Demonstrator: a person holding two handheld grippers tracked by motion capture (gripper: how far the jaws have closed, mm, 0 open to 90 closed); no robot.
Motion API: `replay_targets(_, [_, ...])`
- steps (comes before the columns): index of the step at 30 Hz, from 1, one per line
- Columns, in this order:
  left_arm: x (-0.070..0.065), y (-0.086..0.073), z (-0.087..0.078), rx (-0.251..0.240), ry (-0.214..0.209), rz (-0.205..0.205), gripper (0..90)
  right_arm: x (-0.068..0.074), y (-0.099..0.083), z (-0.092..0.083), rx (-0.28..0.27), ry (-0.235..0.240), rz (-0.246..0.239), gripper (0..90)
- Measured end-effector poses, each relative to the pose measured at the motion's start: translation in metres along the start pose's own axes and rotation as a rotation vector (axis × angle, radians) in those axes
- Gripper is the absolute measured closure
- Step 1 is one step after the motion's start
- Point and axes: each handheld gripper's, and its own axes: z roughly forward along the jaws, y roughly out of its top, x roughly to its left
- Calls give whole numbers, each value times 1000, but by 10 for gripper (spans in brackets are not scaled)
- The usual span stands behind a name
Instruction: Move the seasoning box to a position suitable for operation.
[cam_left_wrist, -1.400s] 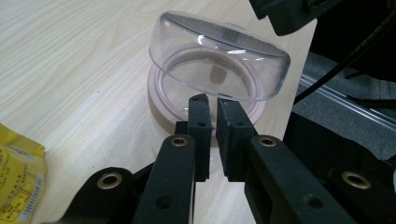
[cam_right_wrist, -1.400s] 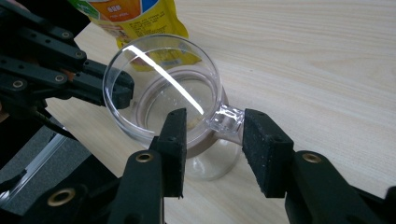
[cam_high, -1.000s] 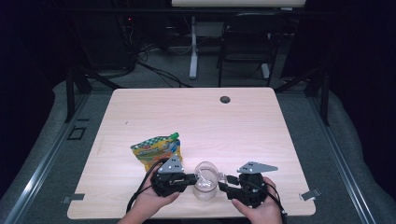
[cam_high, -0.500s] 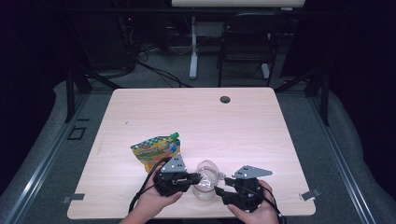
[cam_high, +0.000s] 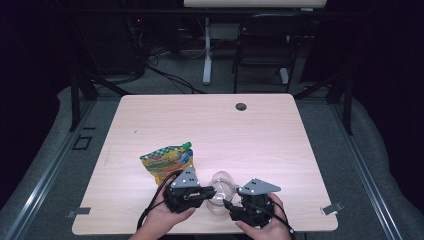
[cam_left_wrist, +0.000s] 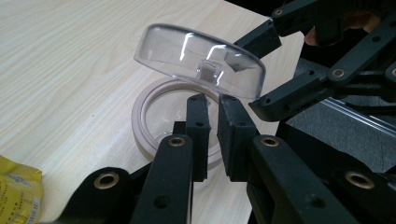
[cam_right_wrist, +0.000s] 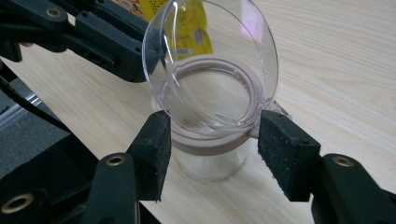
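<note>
Left gripper, high view: the left gripper (cam_high: 209, 191) sat near the table's front edge in the person's left hand (cam_high: 162, 218), its jaws pointing across toward the jar (cam_high: 220, 192) and meeting the near side of it.
Right gripper, high view: the right gripper (cam_high: 231, 202) sat just right of the jar in the right hand (cam_high: 265, 227), jaws aimed back at the jar; the spread could not be judged from up here.
Jar, high view: a clear jar stood upright on the wooden table (cam_high: 210, 125), between the two grippers, its long axis vertical and its mouth facing up.
Pouch, high view: a yellow and green pouch (cam_high: 167, 160) lay flat just behind the left gripper, its green cap pointing away from the person.
Left gripper, left gripper view: its two black jaws were nearly together, a thin slot between the pads, seemingly pinched on the jar's near rim; the contact itself was hidden.
Lid, left gripper view: the clear hinged lid (cam_left_wrist: 198, 58) stood raised and tilted above the beige collar (cam_left_wrist: 144, 119), its hollow side facing down toward the mouth.
Right gripper, right gripper view: its jaws stood wide apart, one pad on either side of the beige collar (cam_right_wrist: 212, 142) and neither pressing on it; they had just been opening.
Jar, right gripper view: the jar's mouth lay open to the camera, with the lid (cam_right_wrist: 210, 60) leaning up from the rim and the glassy body standing on the table below.
</note>
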Motion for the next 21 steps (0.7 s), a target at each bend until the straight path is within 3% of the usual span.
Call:
replay_targets(10, [11, -9, 5, 14, 25, -26, 828, -4, 2, -7, -24, 11, 20, 486])
replay_targets(21, [14, -12, 13, 41, 33, -21, 826, -11, 2, -18, -28, 8, 44, 562])
